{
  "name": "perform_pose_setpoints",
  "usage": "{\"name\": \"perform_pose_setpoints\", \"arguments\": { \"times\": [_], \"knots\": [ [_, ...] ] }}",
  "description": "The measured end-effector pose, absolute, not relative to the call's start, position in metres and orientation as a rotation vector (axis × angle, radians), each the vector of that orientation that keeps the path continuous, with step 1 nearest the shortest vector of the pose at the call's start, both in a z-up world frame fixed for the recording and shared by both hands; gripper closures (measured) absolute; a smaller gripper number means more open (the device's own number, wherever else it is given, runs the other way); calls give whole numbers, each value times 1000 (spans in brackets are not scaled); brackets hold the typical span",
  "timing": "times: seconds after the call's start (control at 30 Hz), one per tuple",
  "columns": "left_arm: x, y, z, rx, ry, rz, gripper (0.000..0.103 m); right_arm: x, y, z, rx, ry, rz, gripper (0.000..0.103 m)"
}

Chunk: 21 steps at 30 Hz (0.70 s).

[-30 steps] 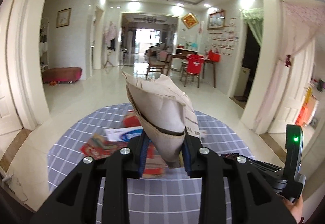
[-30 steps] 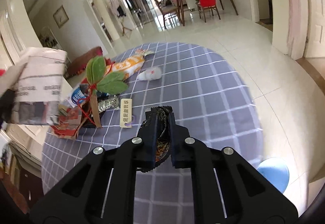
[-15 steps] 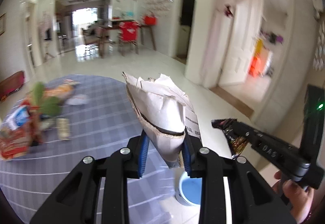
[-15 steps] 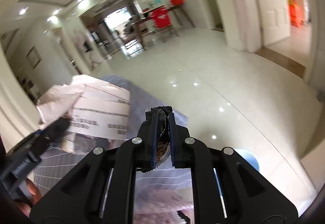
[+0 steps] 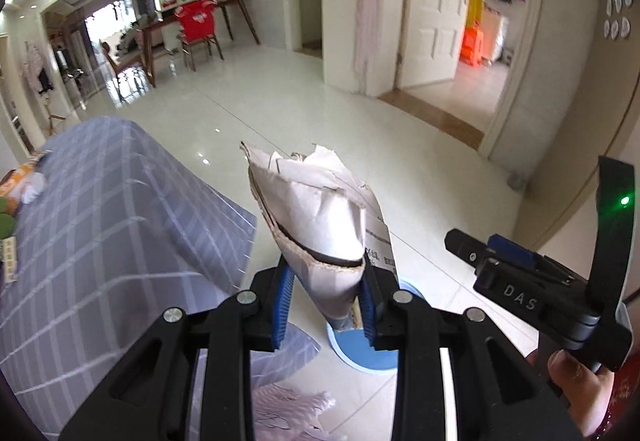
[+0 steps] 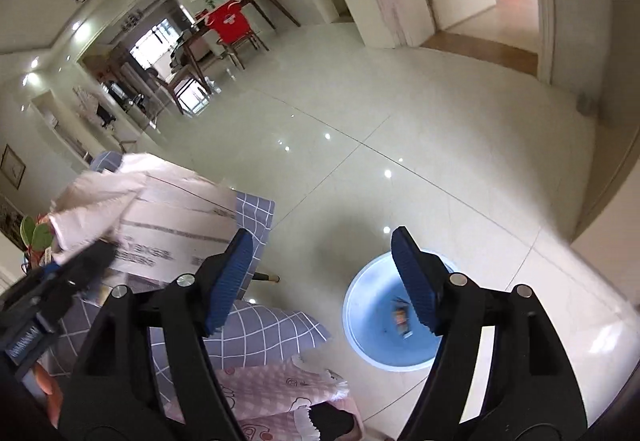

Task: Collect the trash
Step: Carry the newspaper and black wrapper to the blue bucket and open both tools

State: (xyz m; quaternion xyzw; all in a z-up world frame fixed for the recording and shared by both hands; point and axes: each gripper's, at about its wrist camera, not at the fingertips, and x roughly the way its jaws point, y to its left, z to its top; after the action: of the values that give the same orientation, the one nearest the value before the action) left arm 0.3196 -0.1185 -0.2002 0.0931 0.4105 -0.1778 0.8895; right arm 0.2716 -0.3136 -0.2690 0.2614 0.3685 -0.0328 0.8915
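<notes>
Two grippers tilt floorward: left gripper (image 5: 325, 303) clamps crumpled newspaper (image 5: 320, 225); right gripper (image 6: 320, 281) gapes above blue bin (image 6: 376, 325).

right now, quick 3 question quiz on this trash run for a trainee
1. True or false: the left gripper is clamped on the crumpled cardboard.
2. Multiple choice: the right gripper is A) shut on a wrapper, B) open and holding nothing, C) shut on the tablecloth.
3. Fill in: the blue bin stands on the ____, beside the table with the checked tablecloth.

Key:
1. True. The cardboard sits between its blue pads.
2. B. Its jaws are spread wide above the bin, and a small wrapper lies inside.
3. Floor.
</notes>
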Motion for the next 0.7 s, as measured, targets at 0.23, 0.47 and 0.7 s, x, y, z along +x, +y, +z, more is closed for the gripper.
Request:
{"name": "perform_pose_setpoints", "arguments": {
  "times": [0.23, 0.47, 0.7],
  "knots": [
    [324, -145, -229, 215, 925, -430, 74, 240, -327, -258, 497, 697, -143, 29],
    [325, -174, -243, 215, 958, -484, 73, 210, -341, -243, 480, 616, -224, 27],
    [338, -188, -241, 150, 959, -504, 17, 188, -346, -224, 500, 532, -285, 27]
  ]
}}
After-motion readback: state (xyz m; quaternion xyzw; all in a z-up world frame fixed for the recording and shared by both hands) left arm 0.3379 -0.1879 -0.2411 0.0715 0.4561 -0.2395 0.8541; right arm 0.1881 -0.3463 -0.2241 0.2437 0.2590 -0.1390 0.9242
